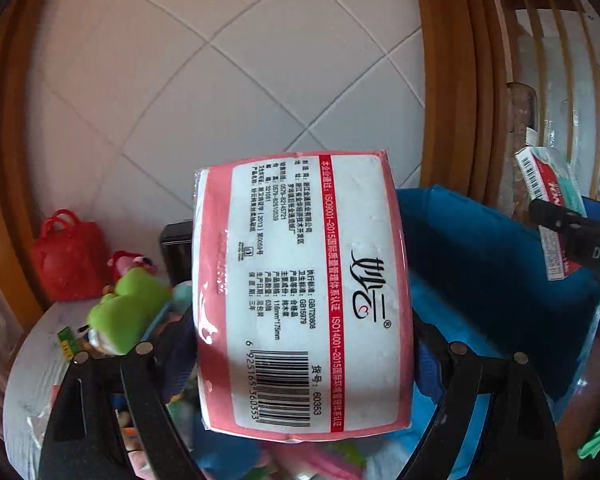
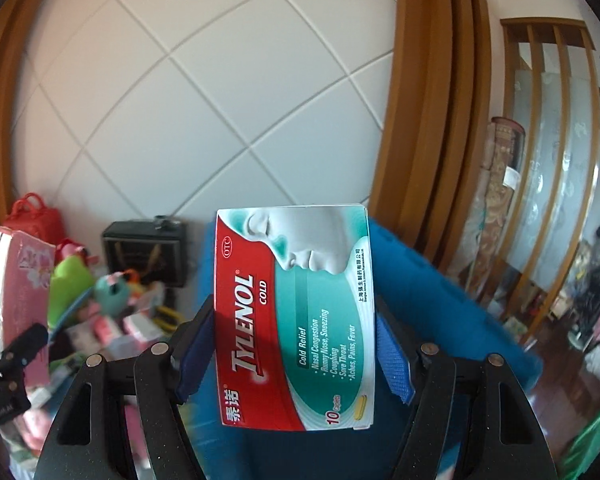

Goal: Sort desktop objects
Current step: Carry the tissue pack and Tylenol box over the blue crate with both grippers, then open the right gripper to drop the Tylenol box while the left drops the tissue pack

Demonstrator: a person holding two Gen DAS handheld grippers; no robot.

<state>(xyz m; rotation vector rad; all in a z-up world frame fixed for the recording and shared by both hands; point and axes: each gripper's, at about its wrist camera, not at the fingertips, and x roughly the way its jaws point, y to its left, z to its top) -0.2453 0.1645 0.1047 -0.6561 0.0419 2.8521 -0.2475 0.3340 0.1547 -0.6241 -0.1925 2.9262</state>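
Tissue pack (image 1: 304,292) clamped between left tongs (image 1: 304,344)

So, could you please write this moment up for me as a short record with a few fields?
left gripper: shut on the tissue pack, pink and white, barcode side facing the camera
right gripper: shut on the Tylenol Cold box, lifted
blue bin: behind both held items
table clutter: green plush toy, red bag, black box
backdrop: white tiled wall, wooden frame
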